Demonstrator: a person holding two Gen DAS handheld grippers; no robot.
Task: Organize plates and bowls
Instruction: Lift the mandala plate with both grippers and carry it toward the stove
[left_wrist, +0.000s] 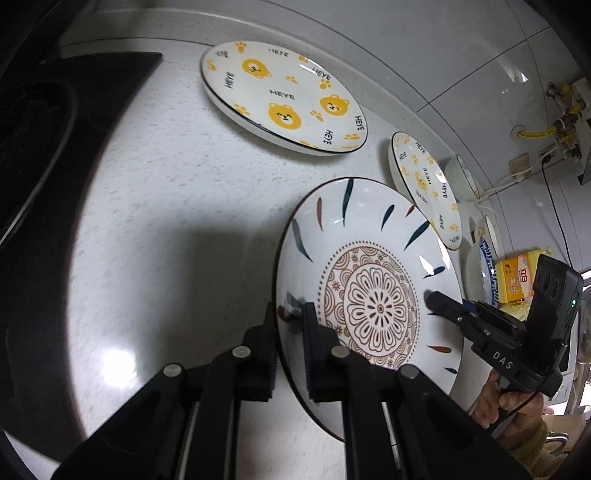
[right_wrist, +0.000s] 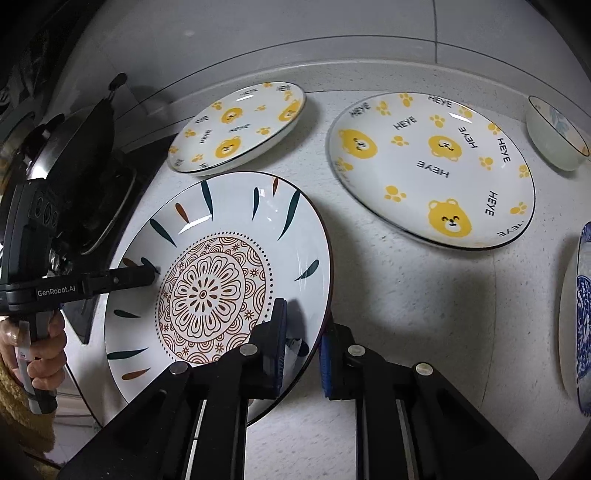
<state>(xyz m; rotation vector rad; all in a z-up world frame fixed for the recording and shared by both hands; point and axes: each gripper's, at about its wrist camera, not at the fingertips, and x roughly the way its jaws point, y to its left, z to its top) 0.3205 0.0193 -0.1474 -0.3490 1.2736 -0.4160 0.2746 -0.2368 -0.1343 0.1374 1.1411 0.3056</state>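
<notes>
Grippers both on one plate: your left gripper (left_wrist: 290, 354) straddles near rim of round white ceramic plate with brown mandala centre and leaf strokes (left_wrist: 369, 280), fingers clamped either side of edge. Your right gripper (right_wrist: 303, 354) pinches opposite rim likewise. Plate sits between them over speckled white countertop (right_wrist: 406, 314). Beyond: two white bear-print plates (right_wrist: 432, 166) (right_wrist: 240, 125), pale bowl (right_wrist: 554, 136) well apart.

White speckled countertop (right_wrist: 424, 295) before me, grey tiled wall (left_wrist: 461, 55) at twelve o'clock, black hob (left_wrist: 55, 147) at nine o'clock, wall sockets (left_wrist: 519, 164) with yellow gas pipe (left_wrist: 543, 131) at two o'clock, overhead glare on stone.
</notes>
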